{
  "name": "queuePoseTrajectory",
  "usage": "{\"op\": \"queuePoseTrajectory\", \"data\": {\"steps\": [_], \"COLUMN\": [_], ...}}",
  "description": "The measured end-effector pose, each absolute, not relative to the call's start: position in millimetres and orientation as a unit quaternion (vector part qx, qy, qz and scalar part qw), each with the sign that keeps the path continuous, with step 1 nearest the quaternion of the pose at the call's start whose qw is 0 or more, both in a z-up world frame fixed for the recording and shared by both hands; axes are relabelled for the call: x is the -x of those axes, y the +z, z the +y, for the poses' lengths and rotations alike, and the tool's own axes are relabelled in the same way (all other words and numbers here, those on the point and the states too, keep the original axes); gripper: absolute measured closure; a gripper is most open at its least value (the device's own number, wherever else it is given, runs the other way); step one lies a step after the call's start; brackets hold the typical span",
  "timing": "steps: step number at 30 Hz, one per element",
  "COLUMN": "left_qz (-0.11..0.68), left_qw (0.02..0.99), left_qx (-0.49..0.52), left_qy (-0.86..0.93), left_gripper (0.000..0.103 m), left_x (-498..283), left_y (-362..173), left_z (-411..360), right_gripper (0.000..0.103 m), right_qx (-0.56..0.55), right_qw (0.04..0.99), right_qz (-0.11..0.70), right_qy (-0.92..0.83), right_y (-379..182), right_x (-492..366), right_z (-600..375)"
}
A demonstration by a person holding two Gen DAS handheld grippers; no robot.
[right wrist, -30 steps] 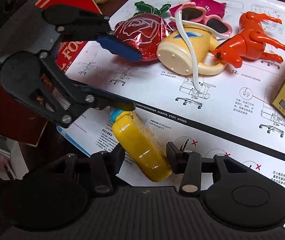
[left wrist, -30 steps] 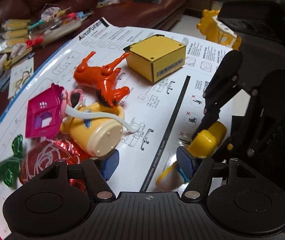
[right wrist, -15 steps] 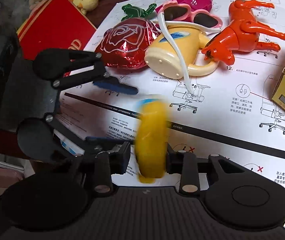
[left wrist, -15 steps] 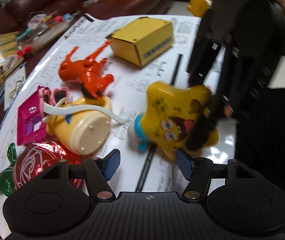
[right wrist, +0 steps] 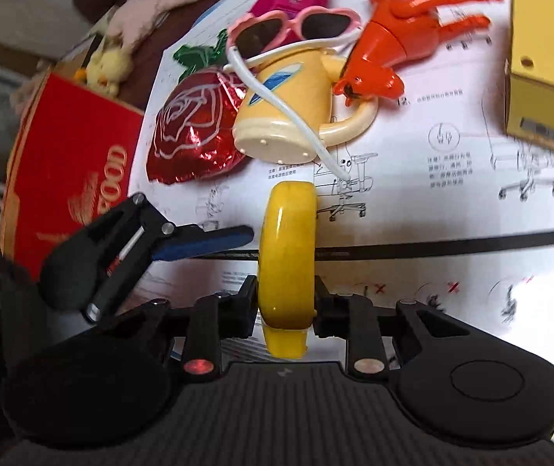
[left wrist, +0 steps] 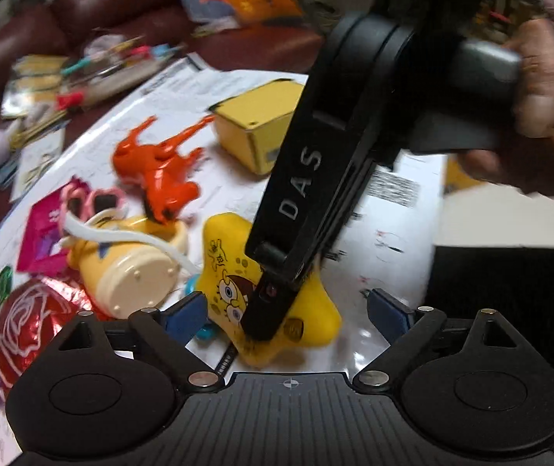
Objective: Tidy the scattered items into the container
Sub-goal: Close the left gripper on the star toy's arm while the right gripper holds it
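White sheet (right wrist: 412,209) | one star bottle (right wrist: 286,256) – right tool (right wrist: 285,306) clamped | left tool (left wrist: 288,312) agape

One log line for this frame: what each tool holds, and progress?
right tool: shut on yellow star toy, lifted off sheet | left tool: open, empty | container: not identified | other toys: on sheet

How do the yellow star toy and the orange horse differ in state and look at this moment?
The yellow star toy is clamped edge-on in the right gripper, lifted off the sheet; the orange horse lies untouched on its side on the printed sheet. The star toy bears a printed cartoon face; the horse is plain orange. The star toy is flat and rounded, while the horse has thin, outstretched legs. Both are glossy plastic toys.
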State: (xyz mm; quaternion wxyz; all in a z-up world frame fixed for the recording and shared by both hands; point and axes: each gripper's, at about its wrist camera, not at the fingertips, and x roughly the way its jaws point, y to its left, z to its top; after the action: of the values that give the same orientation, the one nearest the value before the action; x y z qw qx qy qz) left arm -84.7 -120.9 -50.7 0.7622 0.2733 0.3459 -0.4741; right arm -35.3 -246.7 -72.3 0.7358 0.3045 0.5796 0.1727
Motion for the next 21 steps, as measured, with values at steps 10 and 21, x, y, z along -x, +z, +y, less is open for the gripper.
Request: {"op": "queuePoseTrajectory", "data": {"steps": [10,21], "left_qz": [0.399,0.417], "left_qw": [0.783,0.801], "left_qx": [-0.216,-0.21], "left_qy": [-0.426,-0.375], "left_gripper": [0.041,0.027], "left_x": [68,67], "left_y": [-60,-53], "left_z": [-114,-126], "right_gripper": [0.065,0.069], "right_qx": [-0.362,-0.363], "right_qw": [0.735,0.75], "right_qz": [0.556,0.544], "right_qy": [0.139,0.099], "right_y": [-66,-68], "right_x": [33,21], "right_z": [-265,-259]}}
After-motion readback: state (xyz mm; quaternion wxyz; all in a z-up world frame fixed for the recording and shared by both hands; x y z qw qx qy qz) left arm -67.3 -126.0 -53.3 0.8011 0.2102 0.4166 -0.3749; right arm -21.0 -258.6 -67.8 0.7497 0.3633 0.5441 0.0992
